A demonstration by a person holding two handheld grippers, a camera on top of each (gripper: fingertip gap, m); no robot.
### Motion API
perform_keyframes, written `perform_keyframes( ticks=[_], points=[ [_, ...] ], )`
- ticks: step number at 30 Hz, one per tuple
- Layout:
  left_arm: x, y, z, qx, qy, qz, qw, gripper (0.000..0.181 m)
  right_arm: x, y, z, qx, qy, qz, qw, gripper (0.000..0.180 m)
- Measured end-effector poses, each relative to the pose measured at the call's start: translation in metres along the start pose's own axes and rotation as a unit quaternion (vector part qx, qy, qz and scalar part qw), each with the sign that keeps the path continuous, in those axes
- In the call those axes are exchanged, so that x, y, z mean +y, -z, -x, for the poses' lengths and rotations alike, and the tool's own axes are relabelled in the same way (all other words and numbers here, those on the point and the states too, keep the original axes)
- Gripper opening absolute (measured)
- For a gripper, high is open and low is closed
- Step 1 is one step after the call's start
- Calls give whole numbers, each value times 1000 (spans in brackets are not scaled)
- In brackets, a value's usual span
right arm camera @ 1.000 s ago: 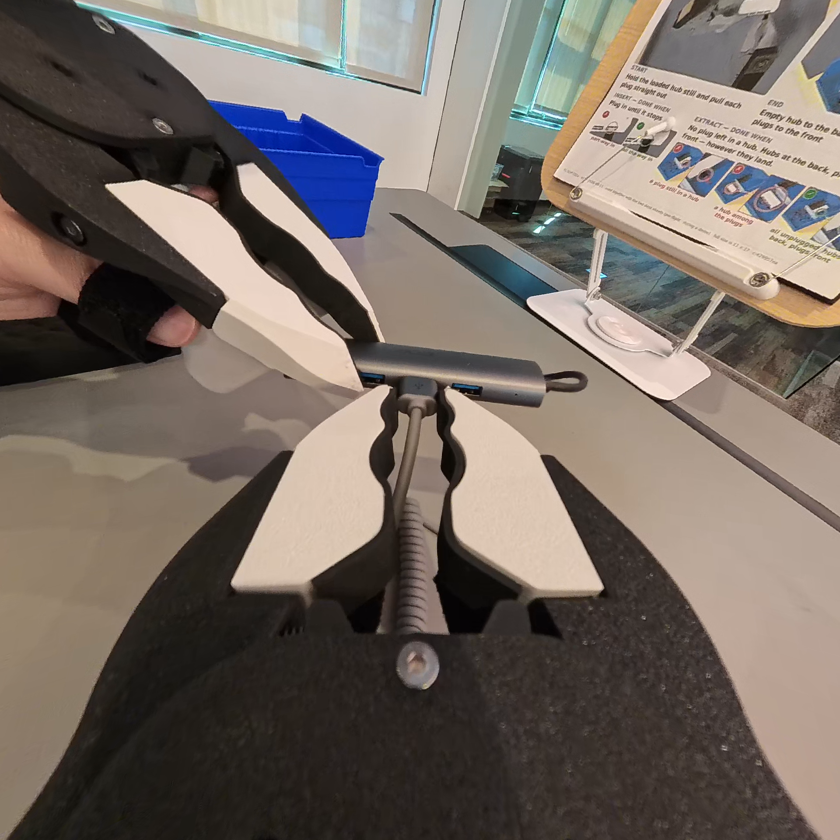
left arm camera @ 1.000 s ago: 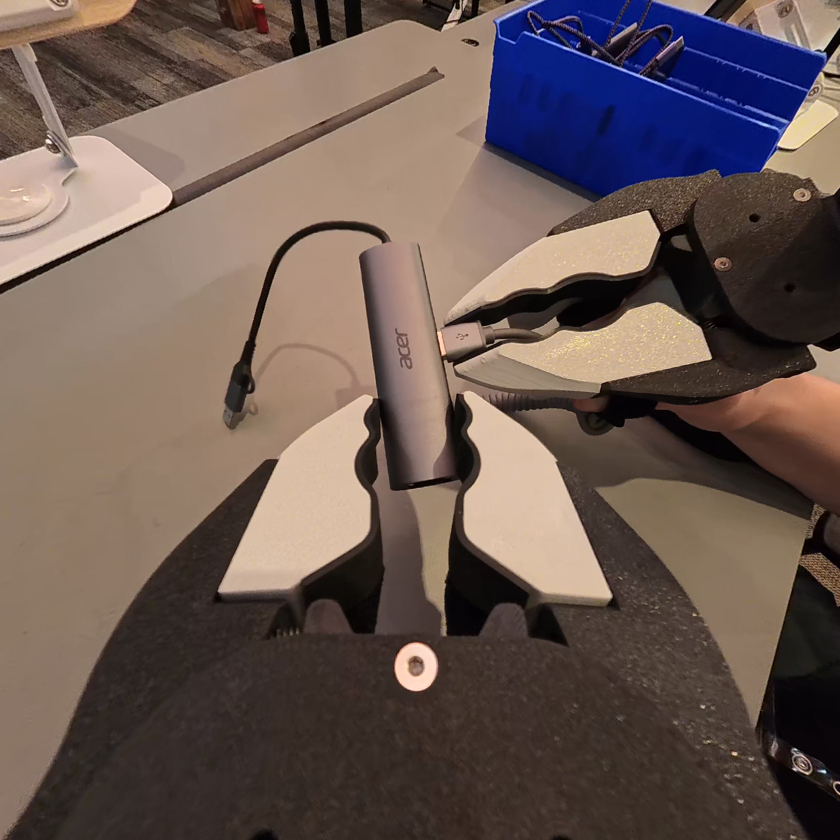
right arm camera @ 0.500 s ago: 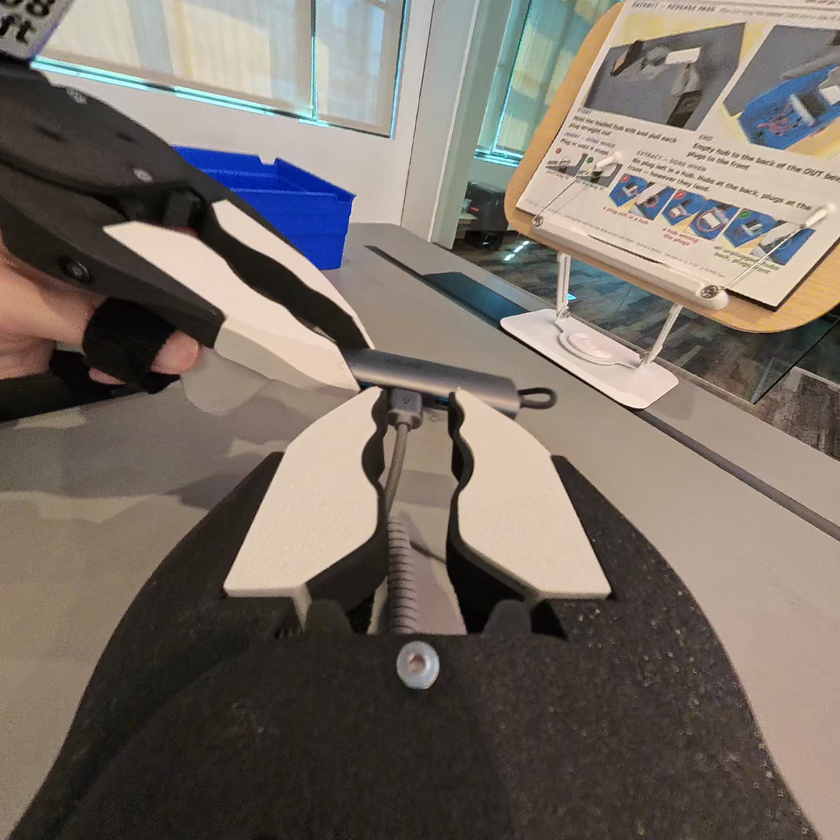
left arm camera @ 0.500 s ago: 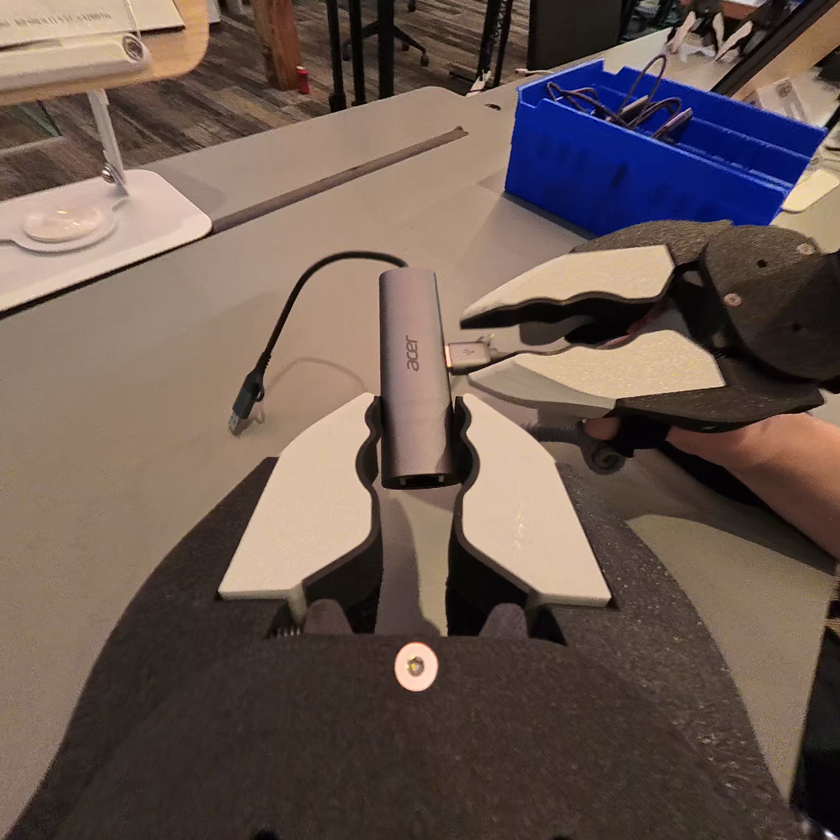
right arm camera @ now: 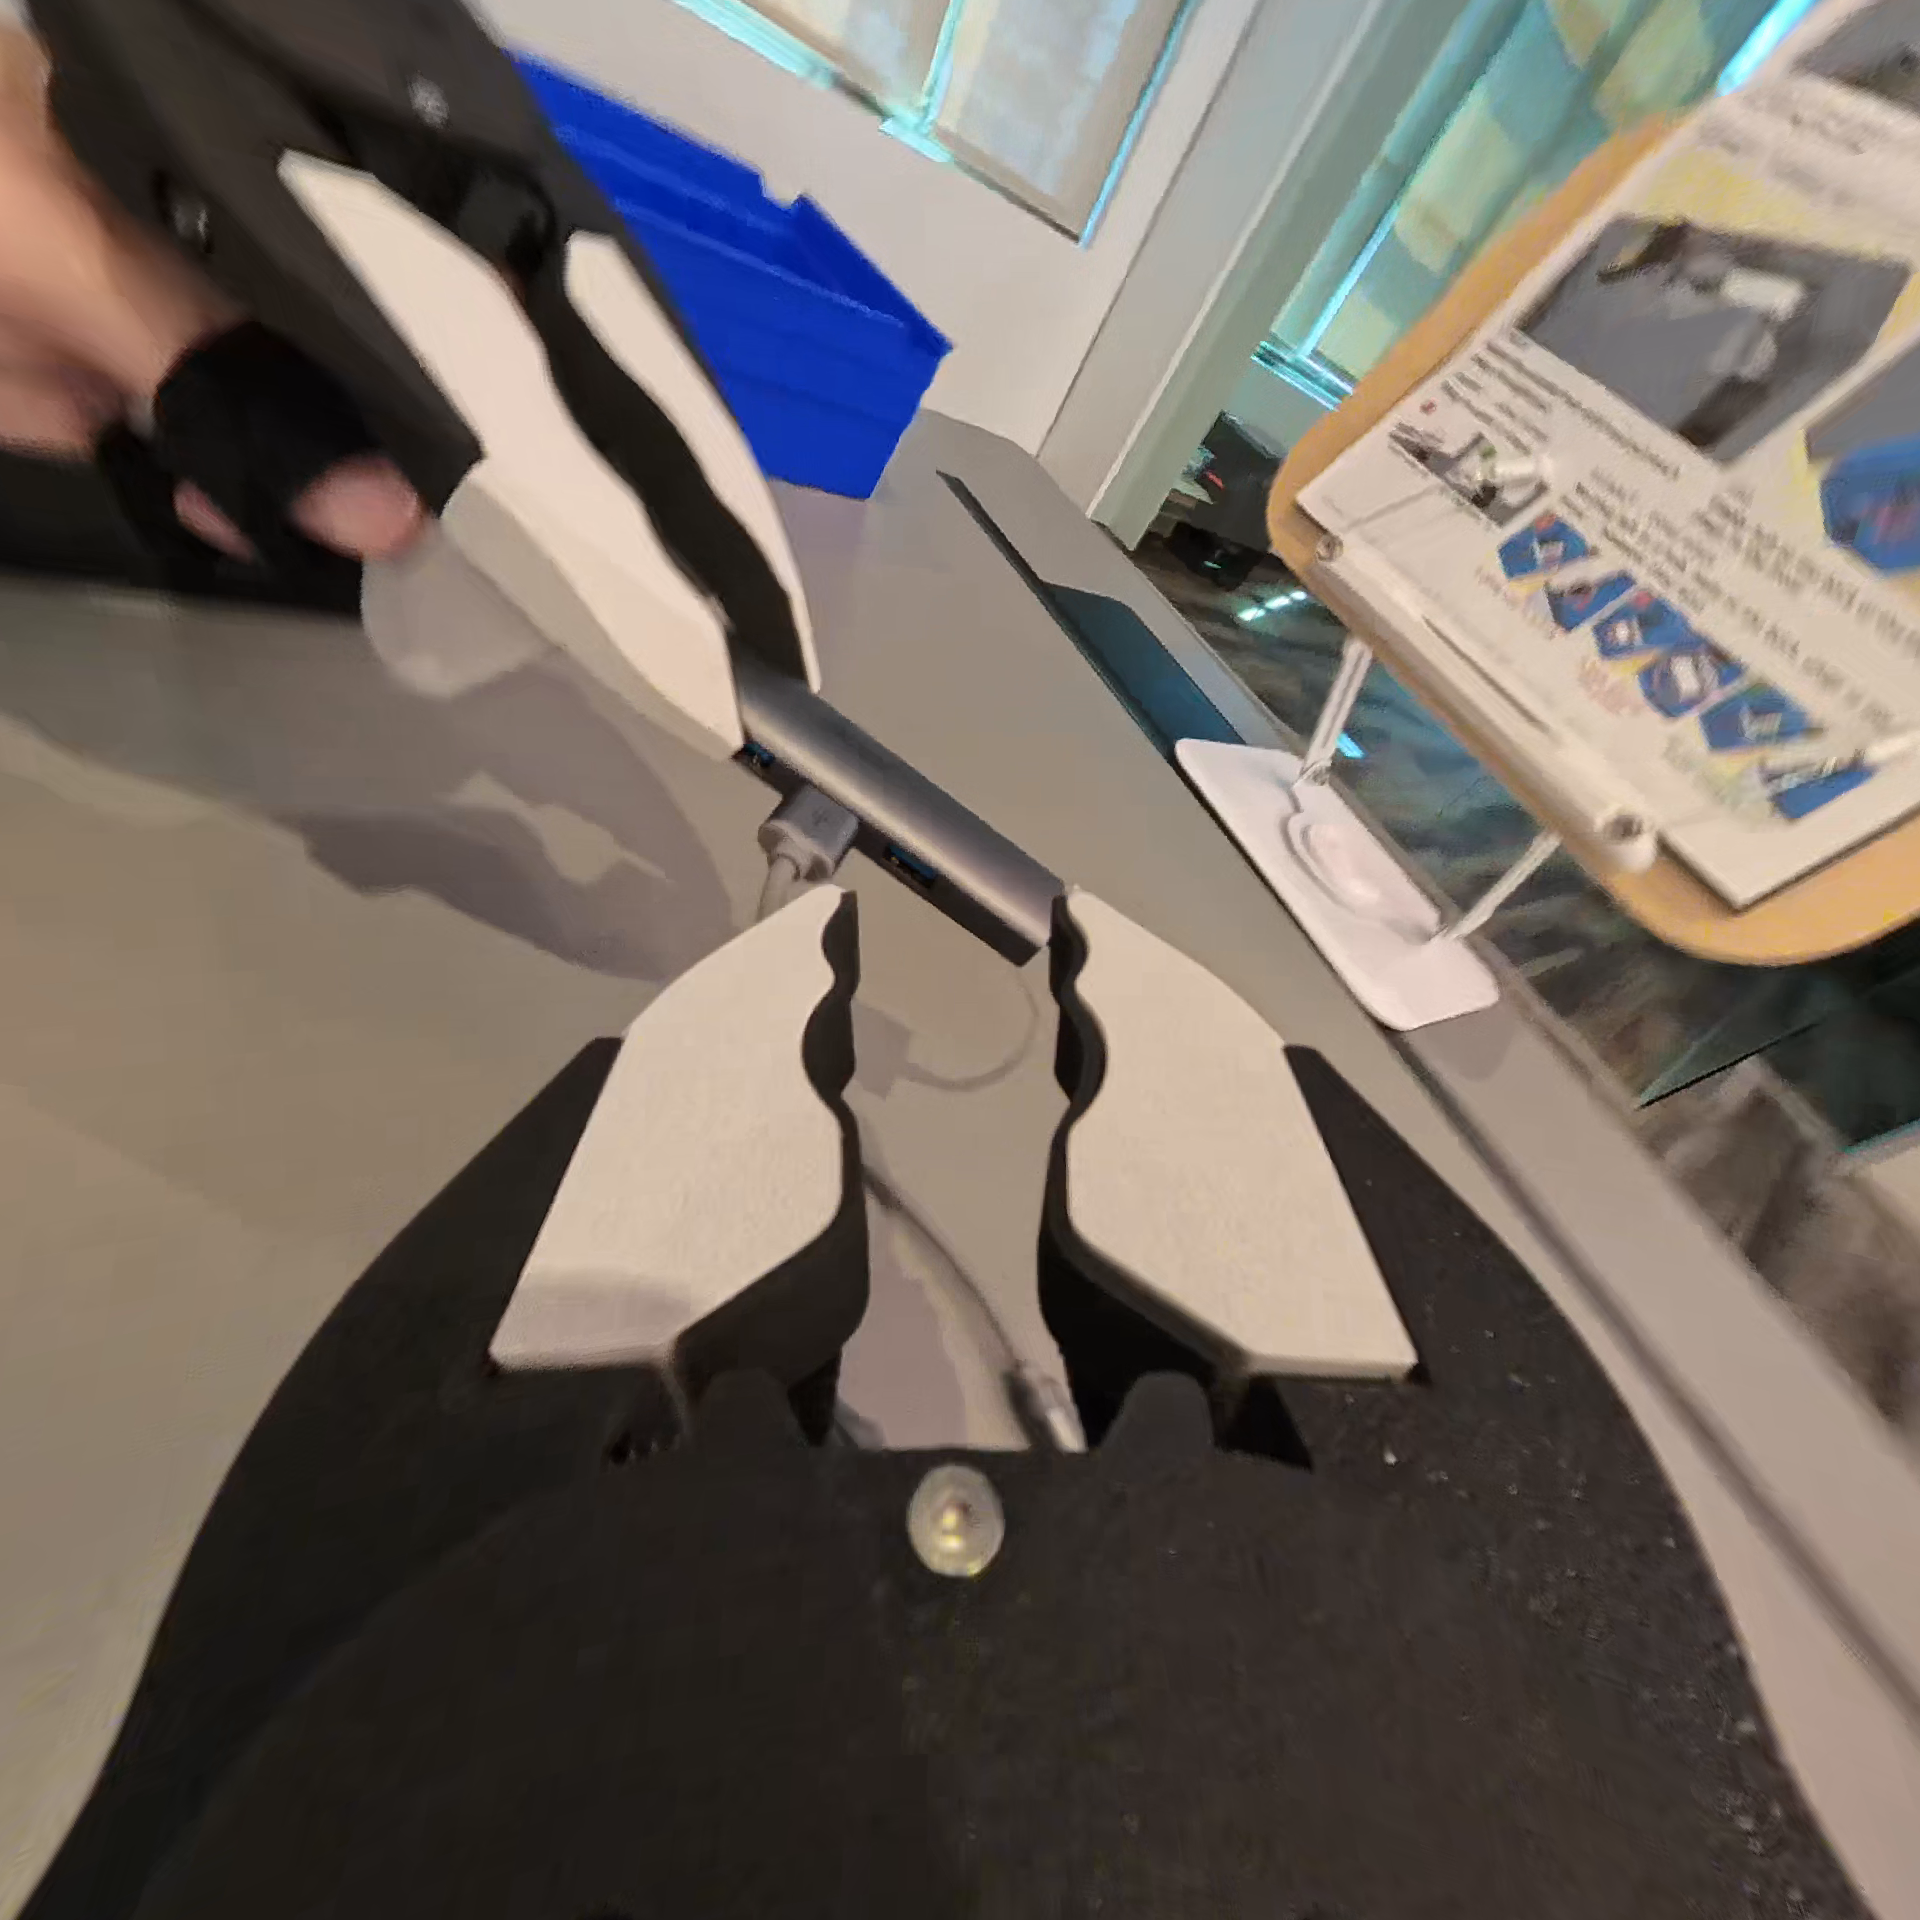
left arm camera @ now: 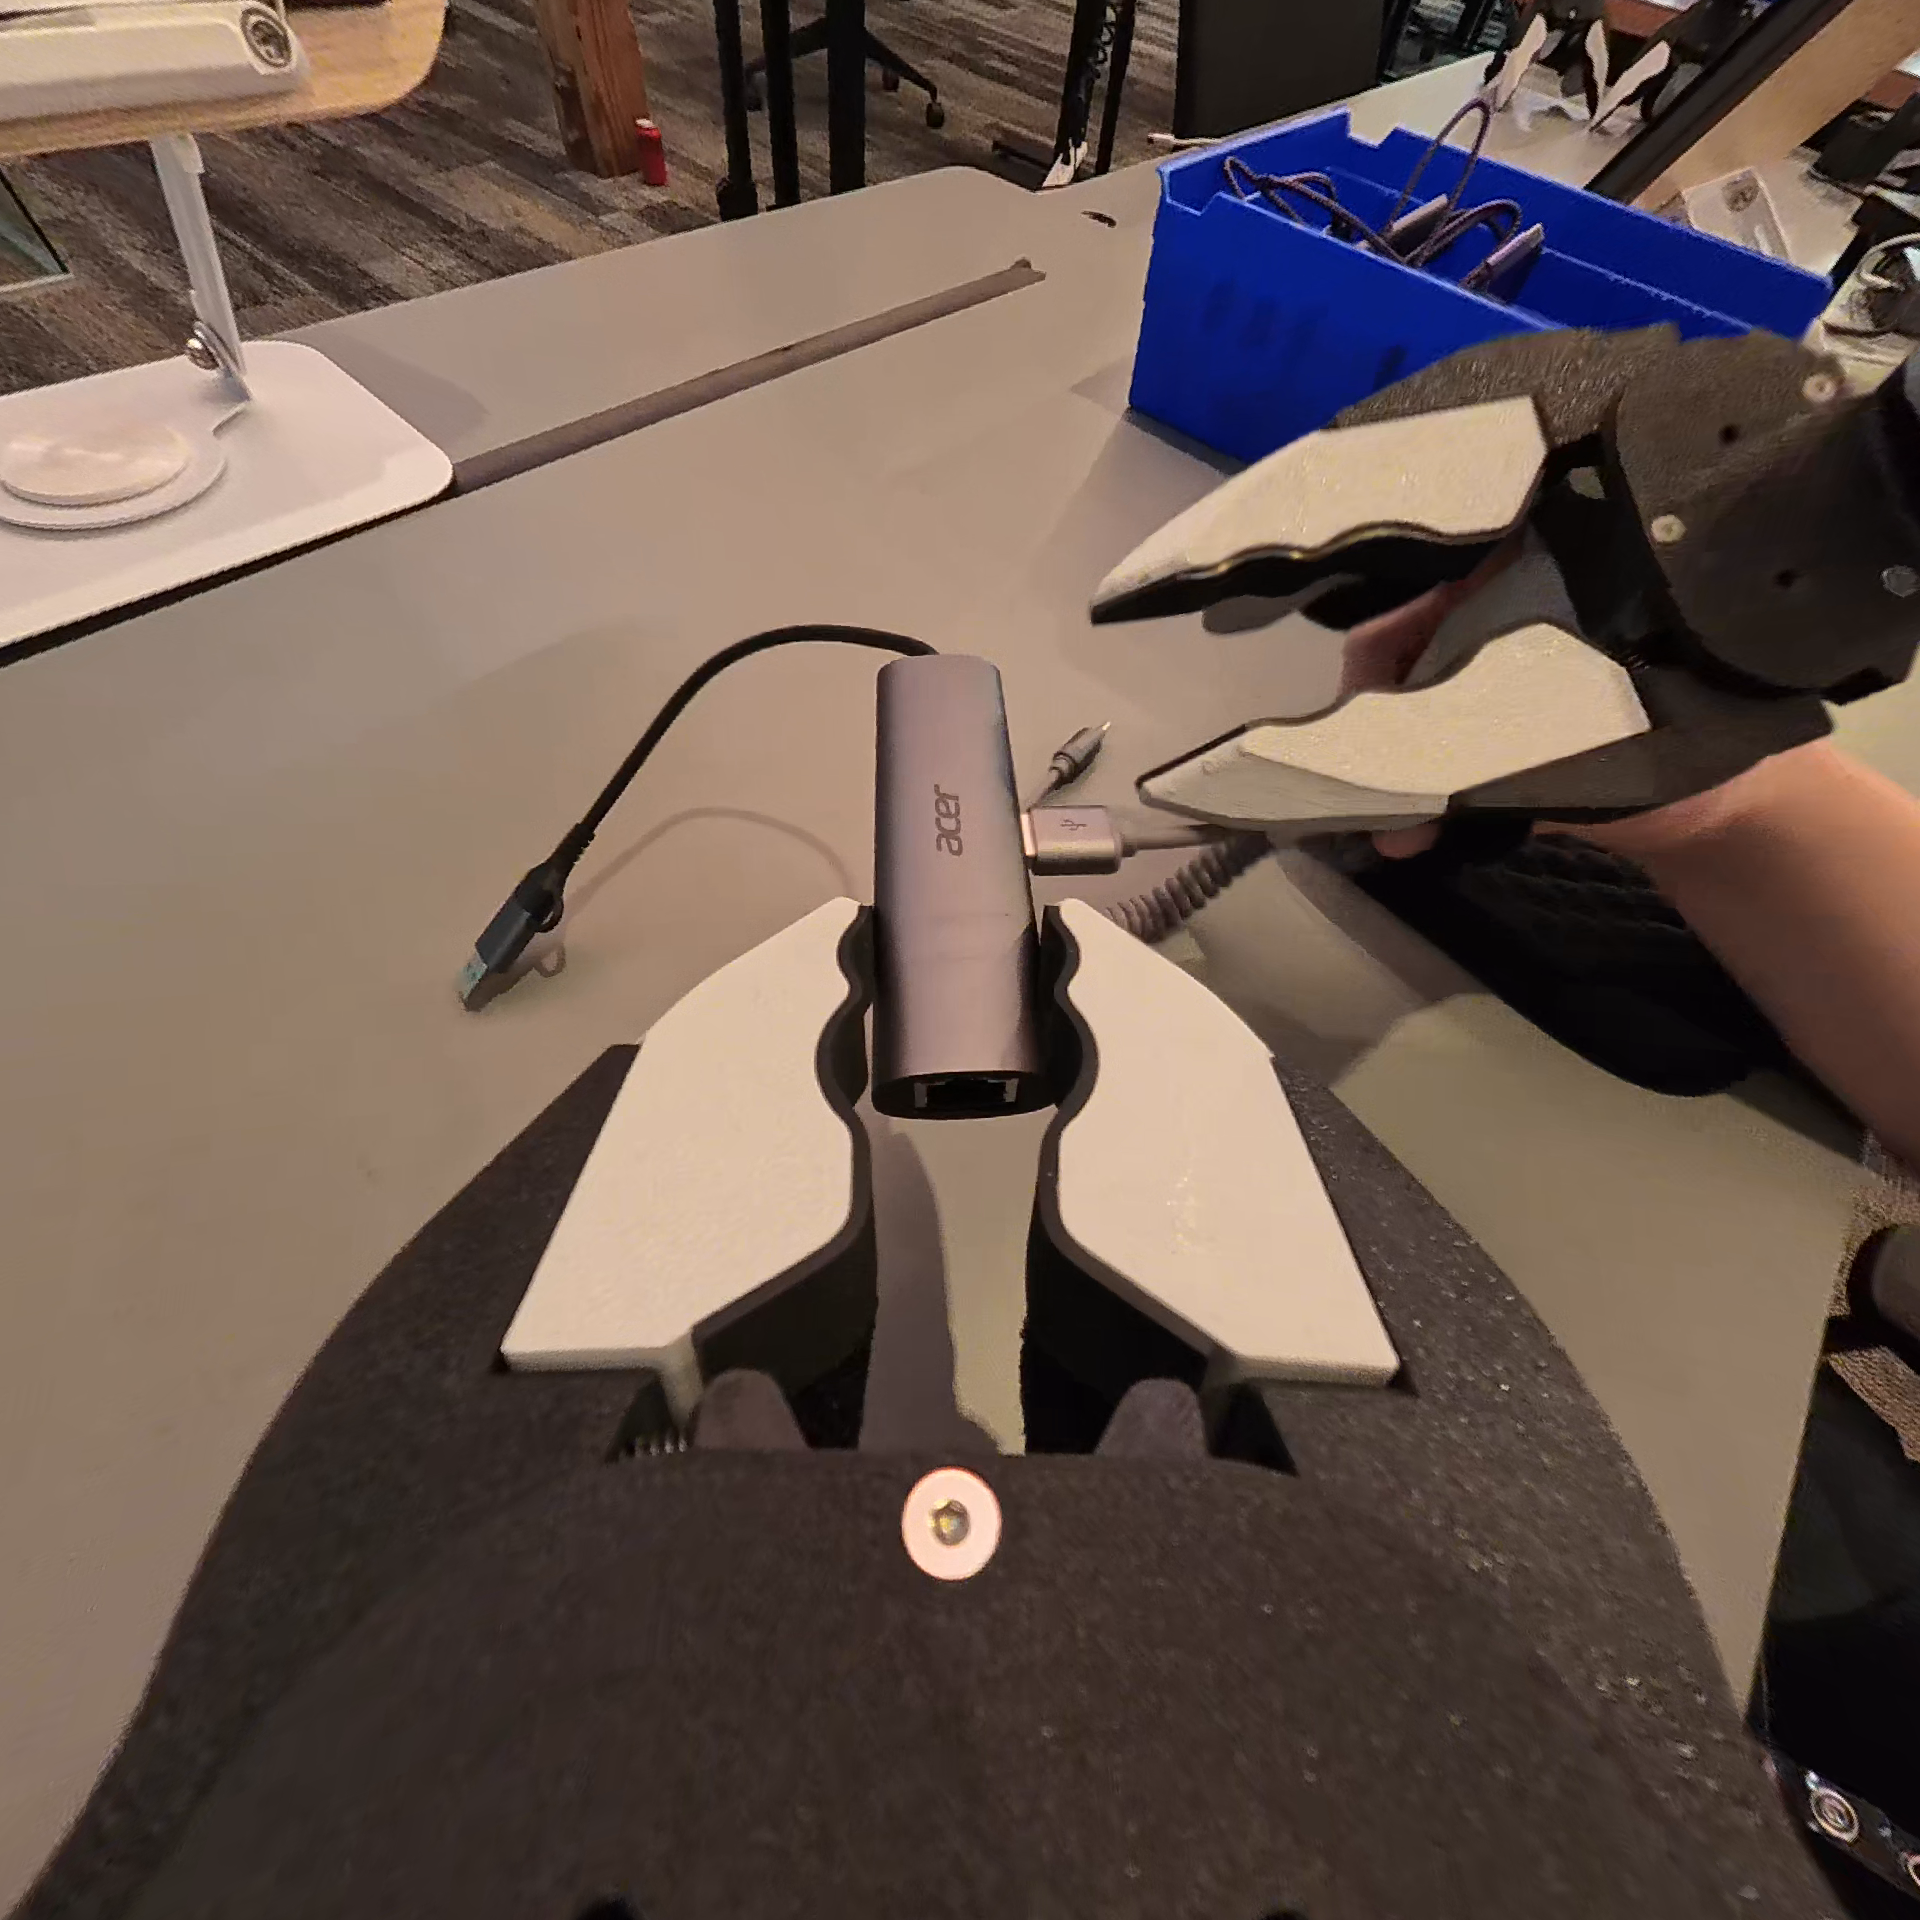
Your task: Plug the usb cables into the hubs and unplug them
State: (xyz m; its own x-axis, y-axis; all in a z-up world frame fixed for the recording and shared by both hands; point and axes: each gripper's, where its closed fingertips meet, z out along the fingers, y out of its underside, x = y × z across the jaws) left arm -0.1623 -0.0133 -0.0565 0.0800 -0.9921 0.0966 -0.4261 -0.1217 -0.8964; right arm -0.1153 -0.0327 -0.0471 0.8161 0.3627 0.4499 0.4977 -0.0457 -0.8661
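The left gripper (left arm camera: 954, 914), black-bodied with pale grey finger plates, is clamped on the near end of a slim dark grey metal USB hub (left arm camera: 951, 862), its two fingers pressed against the hub's long sides just behind the wide socket on the end face. The hub is held off the grey table (left arm camera: 312, 831), pointing away from the camera. A silver USB plug (left arm camera: 1070, 836) sits in a port on the hub's right side, and its grey cable, partly coiled like a spring (left arm camera: 1184, 883), trails off to the right beneath the other tool. The right gripper (left arm camera: 1117, 696) stands just beside that plug with its jaws spread wide and nothing between them; its lower finger hovers right above the cable, and a person's hand (left arm camera: 1392, 665) shows behind the plates. In the right wrist view, which is blurred, the right gripper (right arm camera: 956, 914) is likewise parted and empty, with the plug (right arm camera: 816, 831) seated in the hub (right arm camera: 894, 810) just ahead of its fingertips. The hub's own short black cable (left arm camera: 665, 727) curves left and ends in a connector (left arm camera: 509, 935) lying on the table. Farther off stand a blue plastic bin (left arm camera: 1351, 322) holding braided cables (left arm camera: 1455, 223), and, to the left, the white base of a sheet stand (left arm camera: 208, 468).
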Motion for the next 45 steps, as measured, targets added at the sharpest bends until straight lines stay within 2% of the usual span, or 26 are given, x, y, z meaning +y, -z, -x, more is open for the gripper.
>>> perform_keyframes(
  ticks=[4,8,10,13,15,20,23,24,25,27,29,31,34,36,39,42,45],
  points=[
    [0,3,-3,4,-4,0,1000,30,-2,2,2,-28,117,10,993,29],
    [-2,5,-5,7,-5,-6,1000,30,-1,5,-13,-25,155,16,988,26],
    [-3,7,-4,5,-7,-8,1000,30,0,7,-27,-13,149,26,988,26],
    [-5,10,-5,9,-7,-12,1000,30,-2,9,-26,-38,136,11,990,26],
    [-8,11,-7,17,-2,-17,1000,29,-3,7,-15,-64,141,-8,988,29],
    [-10,10,-10,32,11,-17,999,29,-6,-1,0,-54,180,-41,981,43],
    [-8,7,-12,38,16,-16,999,28,3,-14,8,-47,215,-32,975,49],
    [-11,8,-14,45,17,-29,998,16,7,-18,17,-66,220,-28,973,62],
    [-14,11,-16,56,20,-44,997,0,11,-23,23,-68,230,-21,971,56],
    [-13,11,-21,81,36,-36,995,0,20,-32,33,-75,253,-11,964,22],
    [1,3,-12,58,19,-8,998,0,42,-44,49,-112,272,26,955,0],
    [17,-7,-4,44,15,10,999,0,56,-55,53,-115,302,53,945,0],
    [41,-22,3,65,67,36,995,0,57,-63,57,-135,290,60,946,0],
    [44,-19,5,76,96,28,992,0,56,-63,51,-135,272,62,951,0],
    [47,-1,19,32,84,27,996,0,60,-58,44,-140,215,64,964,0],
    [66,10,35,-42,24,86,995,31,58,-52,35,-134,168,58,975,0],
    [89,5,37,-81,-22,151,985,59,51,-50,32,-141,112,45,983,8]
  ],
)
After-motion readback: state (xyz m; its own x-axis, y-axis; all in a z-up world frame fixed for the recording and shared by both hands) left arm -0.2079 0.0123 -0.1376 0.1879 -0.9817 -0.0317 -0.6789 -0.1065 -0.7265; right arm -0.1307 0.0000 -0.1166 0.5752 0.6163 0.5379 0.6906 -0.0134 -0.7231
